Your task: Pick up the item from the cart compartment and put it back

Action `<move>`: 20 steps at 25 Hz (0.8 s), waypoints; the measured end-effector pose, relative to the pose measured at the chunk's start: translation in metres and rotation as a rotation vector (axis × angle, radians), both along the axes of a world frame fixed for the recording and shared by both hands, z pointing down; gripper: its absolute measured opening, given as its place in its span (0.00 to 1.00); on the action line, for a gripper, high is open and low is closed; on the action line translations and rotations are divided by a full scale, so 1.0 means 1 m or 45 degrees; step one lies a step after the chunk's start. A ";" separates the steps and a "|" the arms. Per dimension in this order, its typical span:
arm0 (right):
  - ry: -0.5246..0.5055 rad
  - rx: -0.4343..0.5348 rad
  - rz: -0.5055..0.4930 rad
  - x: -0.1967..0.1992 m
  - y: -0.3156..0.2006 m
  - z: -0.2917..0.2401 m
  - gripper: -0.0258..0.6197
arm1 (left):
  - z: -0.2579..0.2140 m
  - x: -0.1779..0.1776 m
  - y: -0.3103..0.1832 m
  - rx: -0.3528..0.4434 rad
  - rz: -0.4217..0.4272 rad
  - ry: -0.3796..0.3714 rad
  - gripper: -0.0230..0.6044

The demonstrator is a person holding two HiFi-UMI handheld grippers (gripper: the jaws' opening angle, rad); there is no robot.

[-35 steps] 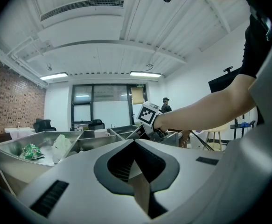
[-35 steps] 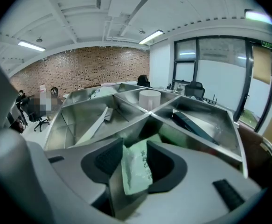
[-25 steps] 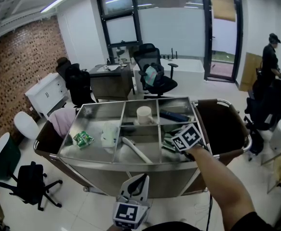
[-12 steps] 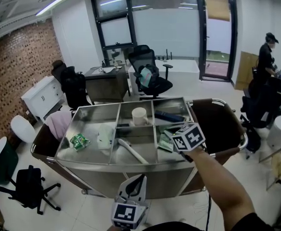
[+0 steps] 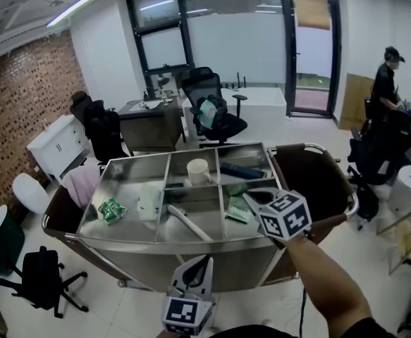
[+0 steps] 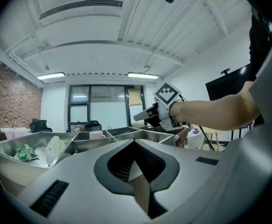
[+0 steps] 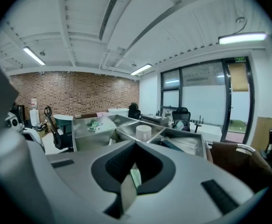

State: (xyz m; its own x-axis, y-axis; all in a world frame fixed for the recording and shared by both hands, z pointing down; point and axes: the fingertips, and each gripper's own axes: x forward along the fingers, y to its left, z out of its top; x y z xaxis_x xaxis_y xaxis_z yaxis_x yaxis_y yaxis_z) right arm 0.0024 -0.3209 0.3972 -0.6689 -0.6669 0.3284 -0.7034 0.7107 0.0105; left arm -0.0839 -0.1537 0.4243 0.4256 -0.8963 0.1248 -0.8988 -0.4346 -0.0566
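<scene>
You are holding the left gripper (image 5: pixel 202 260) idle before the stainless-steel compartment cart (image 5: pixel 156 248), its jaws closed on nothing. You are holding the right gripper (image 5: pixel 249 197) just over the front-right compartment (image 5: pixel 247 225), jaws clamped on what appears to be a thin green-and-white packet (image 7: pixel 135 176). The pick-up step is judged in hand. Next, you are lowering the packet back into that compartment and opening the jaws.

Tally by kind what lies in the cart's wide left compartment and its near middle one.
green packet: 1
crumpled white bag: 1
white-handled brush: 1
Total: 3
</scene>
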 end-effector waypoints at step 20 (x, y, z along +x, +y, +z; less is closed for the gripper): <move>-0.299 0.132 0.057 0.067 0.144 -0.032 0.05 | -0.002 0.008 -0.008 0.000 0.041 -0.008 0.04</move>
State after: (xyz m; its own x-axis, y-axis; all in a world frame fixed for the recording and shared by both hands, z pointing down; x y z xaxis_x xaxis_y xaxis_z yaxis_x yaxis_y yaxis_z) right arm 0.0693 -0.1767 0.3657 -0.6876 -0.7196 0.0962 -0.7260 0.6823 -0.0857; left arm -0.0761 -0.1613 0.4222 0.4531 -0.8822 0.1278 -0.8841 -0.4632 -0.0625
